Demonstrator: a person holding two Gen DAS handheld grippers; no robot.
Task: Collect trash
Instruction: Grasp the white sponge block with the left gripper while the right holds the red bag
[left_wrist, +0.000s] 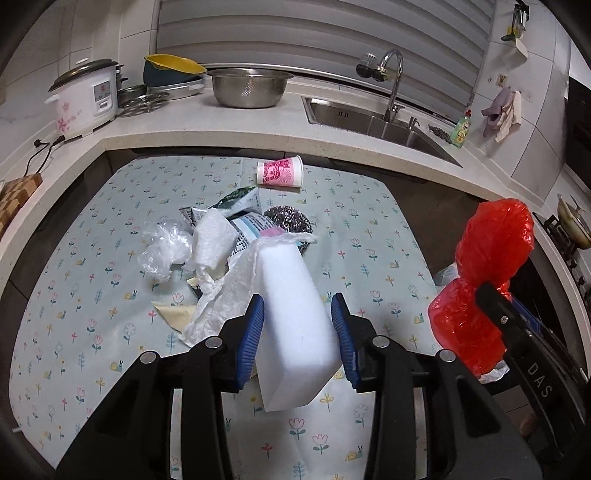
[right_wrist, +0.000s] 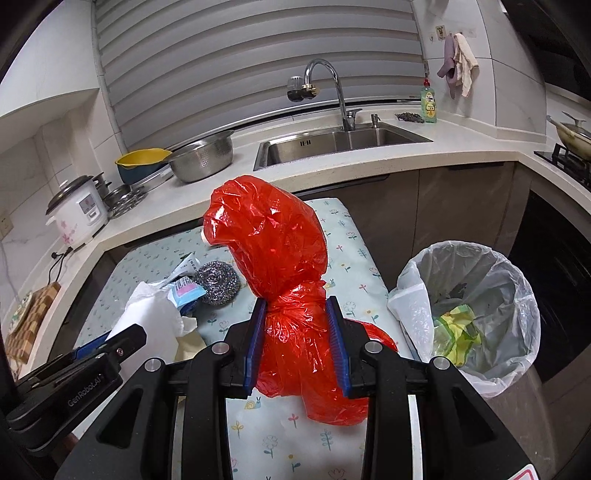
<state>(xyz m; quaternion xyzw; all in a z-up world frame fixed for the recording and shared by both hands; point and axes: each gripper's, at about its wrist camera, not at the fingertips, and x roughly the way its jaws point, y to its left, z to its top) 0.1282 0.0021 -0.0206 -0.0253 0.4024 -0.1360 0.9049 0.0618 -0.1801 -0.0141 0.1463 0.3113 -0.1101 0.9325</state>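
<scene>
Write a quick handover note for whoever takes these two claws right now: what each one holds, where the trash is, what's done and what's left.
Left claw: shut on a white sponge block, lifted off the table.
Right claw: shut on a knotted red plastic bag, held above the table's edge.
Lined trash bin: right of the table, already holding some yellow-green wrapper scraps.
Left on the flowered tablecloth: paper towels, clear plastic wrap, printed wrappers, steel scourer, a tipped pink paper cup.
Next, probably: drop both held items in the bin, then come back for the pile.
</scene>
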